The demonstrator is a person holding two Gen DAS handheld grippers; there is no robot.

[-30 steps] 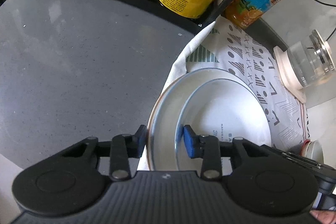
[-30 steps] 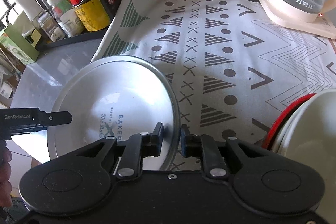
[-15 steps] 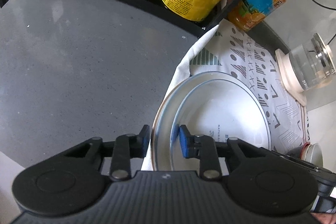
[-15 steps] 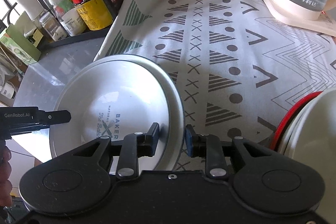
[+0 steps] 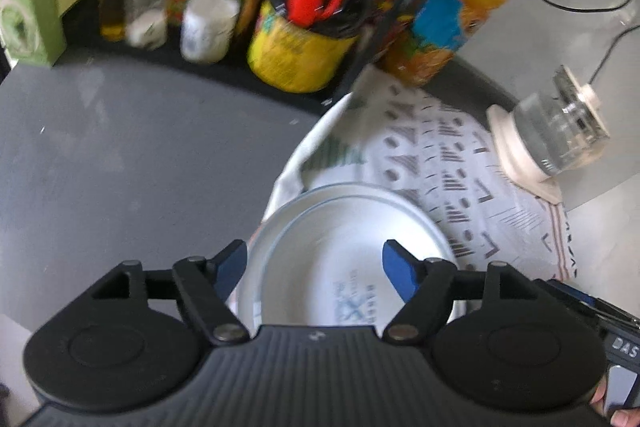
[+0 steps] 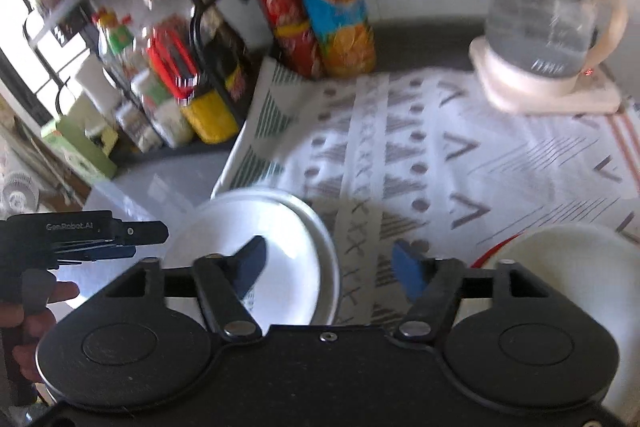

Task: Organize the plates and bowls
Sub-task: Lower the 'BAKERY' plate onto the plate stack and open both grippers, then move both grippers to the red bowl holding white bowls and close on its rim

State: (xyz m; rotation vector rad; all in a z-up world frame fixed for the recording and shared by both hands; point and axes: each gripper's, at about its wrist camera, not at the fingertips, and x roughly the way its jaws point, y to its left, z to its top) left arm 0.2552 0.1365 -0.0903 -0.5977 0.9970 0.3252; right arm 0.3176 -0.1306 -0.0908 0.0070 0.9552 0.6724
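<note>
On patterned cloth (image 6: 440, 155) — stacked plates (image 6: 256, 259), both grippers opening.

The stacked plates (image 5: 352, 227) (image 6: 280, 227) on the patterned cloth (image 5: 460, 163) (image 6: 440, 147) are viewed steeply downward, closely, by both wrist cameras from opposite sides.

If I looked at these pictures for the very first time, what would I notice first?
Probably the two white plates, one stacked in the other, at the near left edge of the patterned cloth. Behind the cloth stands a bright orange juice bottle against the wall, with a glass kettle at the cloth's far right corner. Up close, the left tongs and right tongs are opening above the plates, pinching nothing.
</note>
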